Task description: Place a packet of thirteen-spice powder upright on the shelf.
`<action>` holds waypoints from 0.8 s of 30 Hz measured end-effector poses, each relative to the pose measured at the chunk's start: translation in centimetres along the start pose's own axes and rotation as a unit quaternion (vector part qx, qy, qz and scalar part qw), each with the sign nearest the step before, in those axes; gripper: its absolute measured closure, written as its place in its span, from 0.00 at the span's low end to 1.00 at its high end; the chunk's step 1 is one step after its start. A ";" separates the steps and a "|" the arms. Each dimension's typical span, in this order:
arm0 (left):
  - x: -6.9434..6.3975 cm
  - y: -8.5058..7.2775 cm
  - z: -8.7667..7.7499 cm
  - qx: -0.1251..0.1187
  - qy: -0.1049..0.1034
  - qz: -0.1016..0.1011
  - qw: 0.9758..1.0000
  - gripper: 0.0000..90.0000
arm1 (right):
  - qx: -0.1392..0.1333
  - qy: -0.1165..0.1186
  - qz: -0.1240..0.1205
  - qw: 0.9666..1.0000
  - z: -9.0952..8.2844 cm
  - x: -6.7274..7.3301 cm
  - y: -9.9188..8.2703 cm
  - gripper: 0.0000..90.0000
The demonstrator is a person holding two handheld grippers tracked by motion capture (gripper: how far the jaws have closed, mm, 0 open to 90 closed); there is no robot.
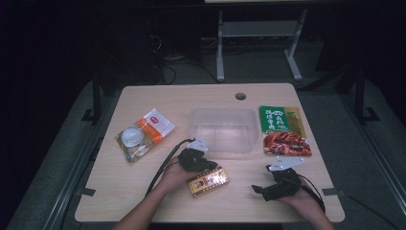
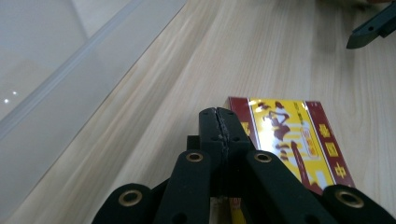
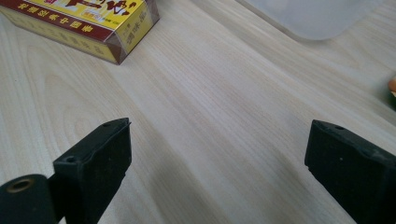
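A yellow and dark red box [image 1: 208, 181] lies flat on the wooden table near the front. My left gripper [image 1: 210, 167] is shut with nothing between its jaws; in the left gripper view its tips [image 2: 218, 114] sit low over the table just beside the box's [image 2: 289, 135] near edge. My right gripper [image 1: 261, 189] rests to the right of the box, jaws wide open over bare wood [image 3: 219, 140]. The box's corner [image 3: 84, 23] shows ahead of it at the upper left.
A clear plastic container [image 1: 222, 129] stands mid-table behind the left gripper. A green packet [image 1: 280, 119] and a red packet [image 1: 286, 143] lie at the right. An orange and white packet with a round lid-like item [image 1: 143, 134] lies at the left.
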State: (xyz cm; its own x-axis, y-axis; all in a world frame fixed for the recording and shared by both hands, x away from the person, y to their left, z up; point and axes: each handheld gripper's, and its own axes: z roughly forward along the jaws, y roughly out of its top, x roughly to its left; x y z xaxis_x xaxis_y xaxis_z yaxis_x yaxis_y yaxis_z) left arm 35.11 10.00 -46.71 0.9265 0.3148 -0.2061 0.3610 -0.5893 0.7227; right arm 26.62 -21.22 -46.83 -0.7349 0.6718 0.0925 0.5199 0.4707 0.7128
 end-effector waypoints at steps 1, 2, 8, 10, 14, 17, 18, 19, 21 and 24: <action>0.1 0.1 0.1 0.003 -0.002 0.006 1.000 1.00 | 0.000 0.000 0.000 1.000 0.0 0.0 0.0 0.08; 0.0 0.3 0.3 0.003 -0.004 0.004 1.000 1.00 | 0.000 0.000 0.000 1.000 0.0 0.0 0.0 0.08; -0.4 1.2 1.5 0.009 -0.023 0.018 1.000 1.00 | -0.001 0.000 -0.002 1.000 -0.1 0.0 0.0 0.08; -0.8 1.5 2.0 0.014 -0.031 0.022 0.999 1.00 | -0.002 0.001 -0.002 1.000 -0.2 0.0 0.0 0.08; -1.6 2.0 2.7 0.032 -0.041 0.044 0.998 1.00 | -0.003 0.007 -0.005 1.000 -0.1 0.0 0.0 0.08; -1.8 2.2 2.8 0.035 -0.042 0.048 0.997 1.00 | -0.006 0.013 -0.010 1.000 -0.2 0.1 0.0 0.08; -1.8 2.2 2.7 0.034 -0.041 0.048 0.997 1.00 | -0.008 0.016 -0.014 1.000 -0.2 0.2 0.0 0.08; -1.7 2.2 2.5 0.032 -0.040 0.047 0.998 1.00 | -0.008 0.018 -0.014 1.000 -0.2 0.3 0.1 0.08; -1.5 2.2 1.7 0.026 -0.039 0.042 0.998 1.00 | -0.006 0.024 -0.020 0.999 -0.3 0.4 0.2 0.08; -1.4 1.7 0.0 0.012 -0.033 0.031 0.999 0.97 | 0.004 0.043 -0.032 0.999 -0.4 0.6 0.5 0.08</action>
State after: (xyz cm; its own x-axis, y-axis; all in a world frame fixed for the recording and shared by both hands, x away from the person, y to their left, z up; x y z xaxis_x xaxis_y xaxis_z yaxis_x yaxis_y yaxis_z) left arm 34.42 8.56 -45.15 0.9517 0.2281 -0.2054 0.3048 -0.6233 0.7201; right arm 26.27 -20.82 -46.17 -0.8011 0.5890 0.1064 0.4738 0.5153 0.7142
